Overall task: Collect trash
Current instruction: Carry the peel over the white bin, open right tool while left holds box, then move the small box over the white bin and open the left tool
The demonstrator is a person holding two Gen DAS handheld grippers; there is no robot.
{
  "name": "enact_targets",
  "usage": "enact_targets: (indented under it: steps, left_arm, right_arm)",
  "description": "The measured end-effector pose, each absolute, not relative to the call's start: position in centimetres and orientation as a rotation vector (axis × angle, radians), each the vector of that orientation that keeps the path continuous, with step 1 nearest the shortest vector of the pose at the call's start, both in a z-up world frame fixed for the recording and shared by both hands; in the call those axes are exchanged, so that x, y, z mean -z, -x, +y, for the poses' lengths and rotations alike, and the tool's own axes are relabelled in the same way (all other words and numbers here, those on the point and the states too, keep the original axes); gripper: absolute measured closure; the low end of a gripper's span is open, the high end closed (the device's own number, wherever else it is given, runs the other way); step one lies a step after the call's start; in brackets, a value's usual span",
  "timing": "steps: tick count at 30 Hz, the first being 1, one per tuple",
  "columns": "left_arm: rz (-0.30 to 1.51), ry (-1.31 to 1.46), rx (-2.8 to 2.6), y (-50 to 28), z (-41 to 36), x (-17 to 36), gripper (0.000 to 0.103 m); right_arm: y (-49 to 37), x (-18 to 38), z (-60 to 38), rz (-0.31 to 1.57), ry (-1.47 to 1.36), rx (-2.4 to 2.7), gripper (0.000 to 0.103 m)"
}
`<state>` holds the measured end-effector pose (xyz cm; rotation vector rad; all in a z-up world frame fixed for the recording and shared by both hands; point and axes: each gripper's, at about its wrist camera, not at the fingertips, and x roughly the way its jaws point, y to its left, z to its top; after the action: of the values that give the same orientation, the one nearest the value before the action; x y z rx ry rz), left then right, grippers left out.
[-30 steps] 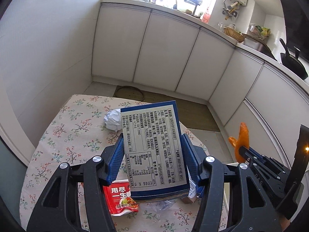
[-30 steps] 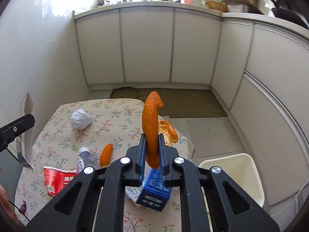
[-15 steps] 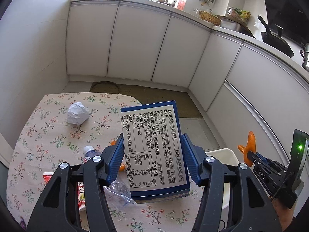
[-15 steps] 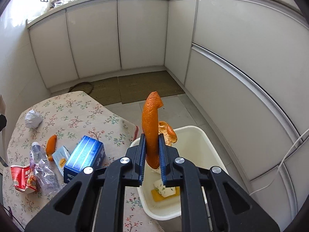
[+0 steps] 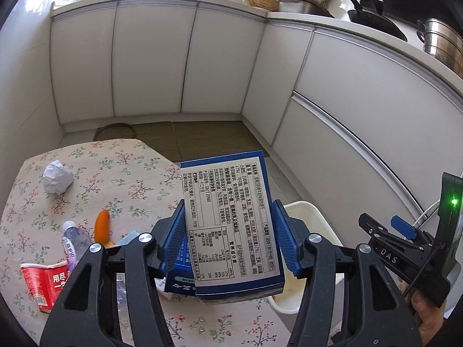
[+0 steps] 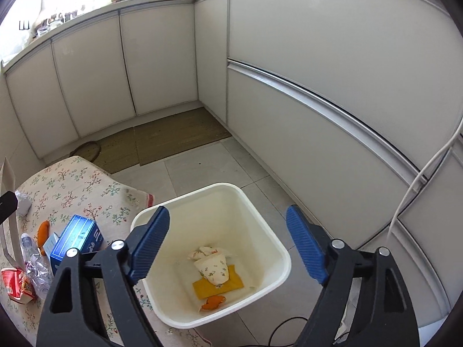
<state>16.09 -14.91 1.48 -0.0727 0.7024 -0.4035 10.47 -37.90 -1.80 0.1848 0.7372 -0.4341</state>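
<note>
Blue carton (image 5: 231, 231) with Chinese nutrition label gripped in left tongs (image 5: 228, 234), right tongs (image 6: 228, 245) just sprung wide, empty, "DAS" lettering

Both grippers, left gripper (image 5: 228, 240) and right gripper (image 6: 228, 245): black angular frames, silver screws behind ribbed blue fingers (image 6: 150, 243).

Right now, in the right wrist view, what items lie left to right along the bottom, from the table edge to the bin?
Red paper cup → clear plastic bottle → blue box → white bin, orange peel inside, under the open right gripper.
</note>
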Motion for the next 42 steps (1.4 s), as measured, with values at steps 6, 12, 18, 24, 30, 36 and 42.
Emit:
enact_targets:
  steps: [6,12,18,24,30,36,42]
  left_arm:
    - [0.719,0.051,0.513,-16.6,-18.8,-0.7,0.048]
    - [0.771,0.054,0.602,-17.5,-22.0,0.6,0.048]
    - [0.801,0.051,0.647,-18.1,-24.0,1.6,0.047]
    - [0.830,0.054,0.666,-19.0,-25.5,2.7,0.046]
    - [0.863,0.039,0.643,-19.2,-25.9,3.9,0.027]
    - [0.822,-0.010,0.577,-18.4,-25.5,3.1,0.016]
    - [0.753,-0.044,0.511,-16.8,-24.7,1.5,0.007]
  right_arm:
    - [-9.0,2.1,-40.9,0.747,-0.210,0.523,0.011]
    - [-7.0,2.3,-43.9,0.754,-0.280,0.568,0.011]
    - [-6.2,2.8,-45.2,0.758,-0.283,0.604,0.011]
    - [-5.7,3.3,-46.3,0.763,-0.283,0.631,0.011]
    - [-5.8,3.3,-46.2,0.759,-0.272,0.624,0.011]
    - [-6.1,2.8,-45.4,0.735,-0.261,0.611,0.011]
    - [-6.4,2.3,-43.8,0.711,-0.213,0.602,0.008]
